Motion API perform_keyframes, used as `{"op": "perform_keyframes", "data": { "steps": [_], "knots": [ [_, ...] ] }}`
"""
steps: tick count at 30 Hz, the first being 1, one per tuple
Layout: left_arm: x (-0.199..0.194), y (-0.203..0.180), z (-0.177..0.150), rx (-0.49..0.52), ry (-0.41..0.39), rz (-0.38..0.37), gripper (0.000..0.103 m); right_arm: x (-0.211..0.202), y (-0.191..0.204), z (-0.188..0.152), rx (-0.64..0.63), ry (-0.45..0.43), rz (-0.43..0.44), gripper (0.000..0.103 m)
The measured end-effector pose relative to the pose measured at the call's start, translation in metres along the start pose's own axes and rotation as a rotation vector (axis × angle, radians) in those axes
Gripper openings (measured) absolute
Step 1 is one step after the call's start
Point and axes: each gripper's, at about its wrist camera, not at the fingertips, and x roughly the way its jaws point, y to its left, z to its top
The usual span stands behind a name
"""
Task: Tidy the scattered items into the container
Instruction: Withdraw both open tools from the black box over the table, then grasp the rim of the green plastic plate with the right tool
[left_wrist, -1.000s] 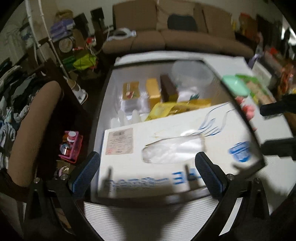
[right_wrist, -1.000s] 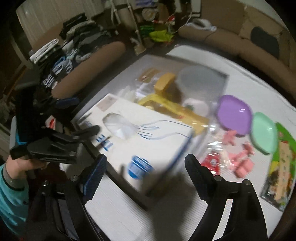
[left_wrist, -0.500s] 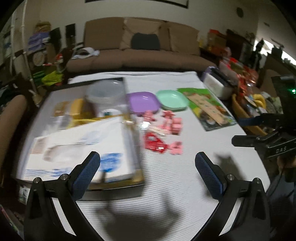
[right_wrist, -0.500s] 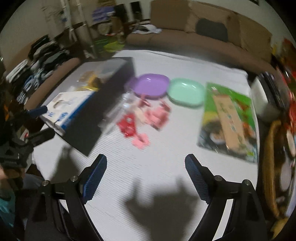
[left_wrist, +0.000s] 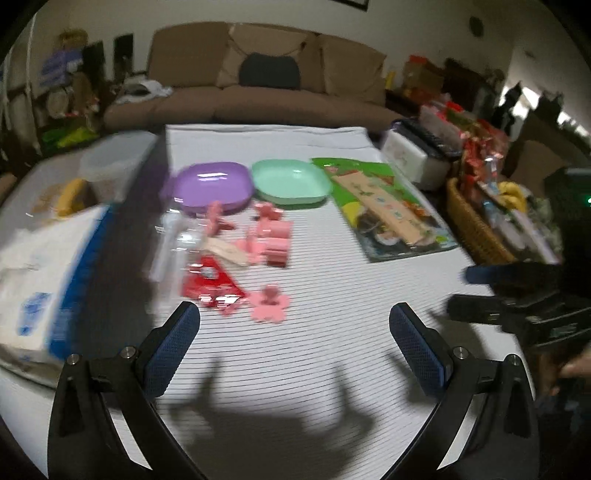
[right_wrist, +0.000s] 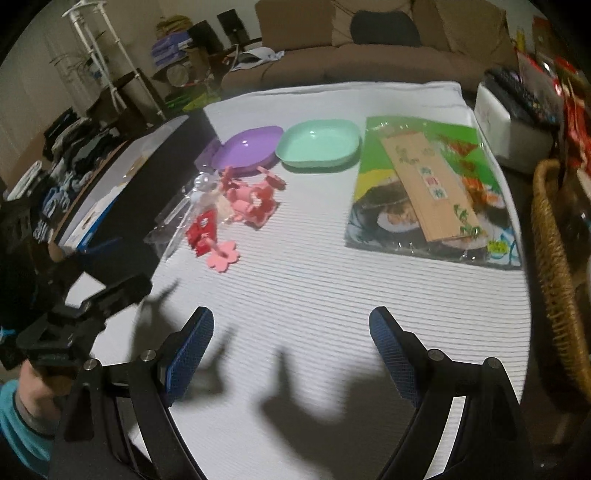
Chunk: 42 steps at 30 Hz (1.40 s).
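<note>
Scattered on the white striped table: a purple plate (left_wrist: 208, 184) (right_wrist: 245, 151), a mint green plate (left_wrist: 290, 181) (right_wrist: 319, 143), pink flower cutters (left_wrist: 271, 236) (right_wrist: 253, 199), a red packet (left_wrist: 210, 284) (right_wrist: 201, 230), a pink flower piece (left_wrist: 269, 306) (right_wrist: 222, 255), clear plastic cutlery (left_wrist: 168, 243) and a green sushi-mat pack (left_wrist: 384, 206) (right_wrist: 432, 188). The dark container (left_wrist: 122, 236) (right_wrist: 129, 192) at the left holds a white box (left_wrist: 33, 273). My left gripper (left_wrist: 293, 332) is open and empty. My right gripper (right_wrist: 291, 332) is open and empty.
A wicker basket (left_wrist: 472, 225) (right_wrist: 557, 266) full of goods stands off the table's right edge. A white appliance (left_wrist: 417, 155) (right_wrist: 513, 122) sits at the far right corner. A brown sofa (left_wrist: 258, 92) lies behind. A chair with clothes (right_wrist: 70, 155) is left.
Both grippers swung right, away from the container and its white box, and now face the scattered items on the table. Both stay open and empty.
</note>
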Motion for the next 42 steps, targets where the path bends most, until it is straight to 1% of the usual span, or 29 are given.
{"op": "perform_keyframes", "data": {
  "steps": [2, 5, 8, 11, 13, 14, 16, 17, 19, 20, 21, 22, 24, 26, 28, 32, 35, 38, 40, 42],
  "knots": [
    [0.004, -0.003, 0.000, -0.002, -0.024, -0.012, 0.103, 0.008, -0.006, 0.006, 0.015, 0.004, 0.001, 0.089],
    [0.010, -0.008, -0.002, 0.032, -0.048, -0.030, 0.103, 0.018, -0.015, 0.024, 0.045, -0.014, 0.006, 0.089],
    [0.022, -0.011, -0.005, 0.059, -0.036, -0.029, 0.103, 0.031, -0.019, 0.056, 0.042, -0.048, -0.018, 0.089],
    [0.027, -0.006, -0.007, 0.047, -0.037, -0.043, 0.103, 0.048, -0.020, 0.088, 0.022, -0.070, -0.059, 0.085],
    [0.029, 0.001, -0.009, 0.031, -0.039, -0.058, 0.103, 0.064, -0.023, 0.113, 0.016, -0.070, -0.087, 0.080],
    [0.031, 0.003, -0.009, 0.023, -0.034, -0.060, 0.103, 0.073, -0.026, 0.124, 0.015, -0.068, -0.116, 0.078],
    [0.038, 0.010, -0.009, -0.008, -0.015, -0.053, 0.103, 0.092, -0.028, 0.145, -0.012, -0.060, -0.187, 0.068],
    [0.042, 0.014, -0.008, -0.038, -0.001, -0.062, 0.103, 0.103, -0.030, 0.155, -0.027, -0.051, -0.218, 0.065],
    [0.048, 0.021, -0.007, -0.090, 0.018, -0.085, 0.103, 0.122, -0.036, 0.169, -0.012, -0.037, -0.236, 0.050],
    [0.051, 0.022, -0.006, -0.099, 0.023, -0.074, 0.103, 0.130, -0.041, 0.173, 0.008, -0.033, -0.253, 0.048],
    [0.052, 0.022, -0.005, -0.095, 0.022, -0.059, 0.103, 0.138, -0.044, 0.176, 0.021, -0.032, -0.279, 0.048],
    [0.054, 0.022, -0.004, -0.084, 0.020, -0.045, 0.103, 0.144, -0.047, 0.177, 0.030, -0.033, -0.284, 0.047],
    [0.056, 0.021, -0.004, -0.078, 0.021, -0.042, 0.103, 0.156, -0.053, 0.177, 0.057, -0.028, -0.294, 0.047],
    [0.058, 0.021, -0.004, -0.083, 0.032, -0.056, 0.103, 0.165, -0.057, 0.175, 0.083, -0.015, -0.272, 0.044],
    [0.060, 0.019, -0.004, -0.081, 0.043, -0.059, 0.103, 0.174, -0.055, 0.172, 0.067, 0.008, -0.287, 0.017],
    [0.059, 0.019, -0.003, -0.083, 0.038, -0.058, 0.103, 0.176, -0.044, 0.164, -0.006, 0.021, -0.285, 0.016],
    [0.058, 0.021, -0.001, -0.098, 0.034, -0.062, 0.103, 0.170, -0.042, 0.155, -0.018, 0.045, -0.262, 0.016],
    [0.056, 0.023, 0.000, -0.104, 0.029, -0.060, 0.103, 0.154, -0.039, 0.137, -0.046, 0.062, -0.229, 0.016],
    [0.054, 0.023, 0.001, -0.106, 0.026, -0.064, 0.103, 0.140, -0.032, 0.120, -0.084, 0.063, -0.235, 0.016],
    [0.051, 0.023, 0.002, -0.105, 0.019, -0.066, 0.103, 0.127, -0.027, 0.104, -0.094, 0.060, -0.223, 0.016]
  ]
}}
